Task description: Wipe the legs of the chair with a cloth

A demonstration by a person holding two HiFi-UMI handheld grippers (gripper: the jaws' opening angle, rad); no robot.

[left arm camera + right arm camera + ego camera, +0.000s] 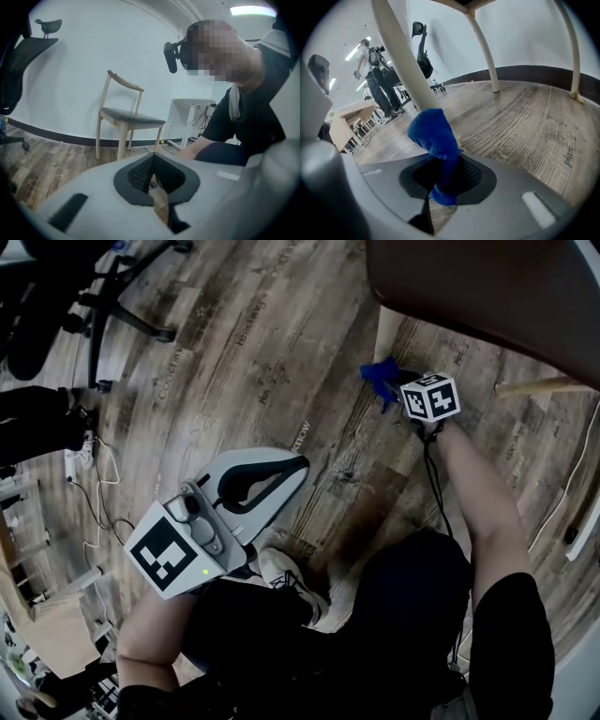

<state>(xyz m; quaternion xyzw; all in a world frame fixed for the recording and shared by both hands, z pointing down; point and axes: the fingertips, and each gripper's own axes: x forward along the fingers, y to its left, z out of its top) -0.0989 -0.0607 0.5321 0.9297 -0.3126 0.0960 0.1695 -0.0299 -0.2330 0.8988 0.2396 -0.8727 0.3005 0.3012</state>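
Just one cloth [433,136], three chair legs [401,56].

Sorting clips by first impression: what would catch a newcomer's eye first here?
The bright blue cloth stands out at once, clamped in the right gripper and laid against a pale chair leg below the dark seat. Next comes the big left gripper, shut and empty at the left of the head view, well away from the chair.

Left claw [300,465], right claw [443,161]: two; cloth [432,132]: one; chair [132,117]: one.
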